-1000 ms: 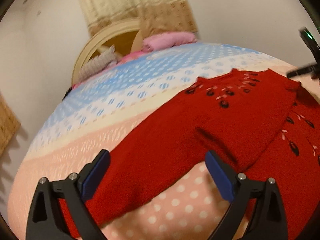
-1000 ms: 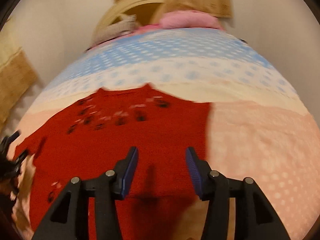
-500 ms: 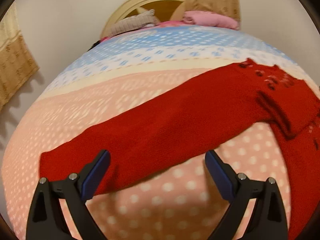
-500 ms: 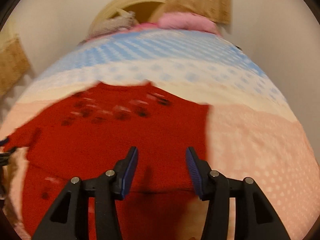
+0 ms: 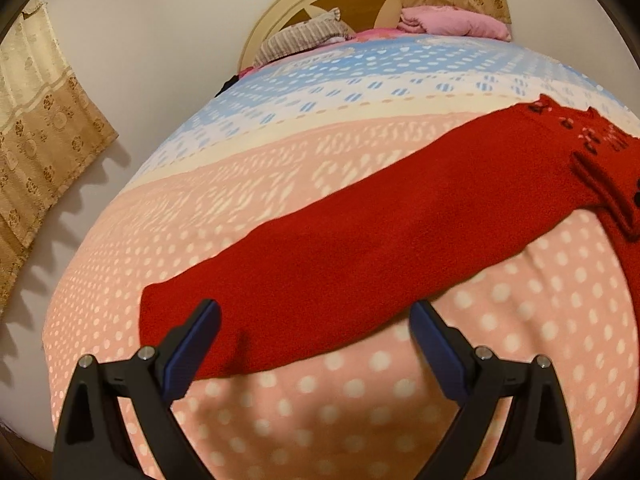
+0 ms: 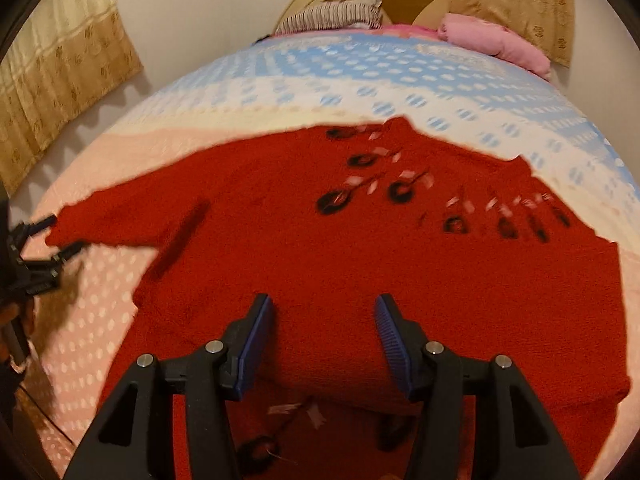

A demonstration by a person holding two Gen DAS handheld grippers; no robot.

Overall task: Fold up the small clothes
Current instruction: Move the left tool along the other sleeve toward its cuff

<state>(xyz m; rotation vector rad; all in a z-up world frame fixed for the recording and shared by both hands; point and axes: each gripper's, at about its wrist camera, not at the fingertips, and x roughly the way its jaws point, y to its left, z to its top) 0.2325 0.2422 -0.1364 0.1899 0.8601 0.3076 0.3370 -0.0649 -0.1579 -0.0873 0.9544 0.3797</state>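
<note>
Hovering my left hand-held gripper wide open over the red sweater sleeve on the bed; my right hand-held gripper, empty, has just been opening above its body.

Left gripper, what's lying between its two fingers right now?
In the left wrist view the left gripper is open, and the cuff end of the red sweater's sleeve lies between its fingers, flat on the dotted bedspread, not pinched.
</note>
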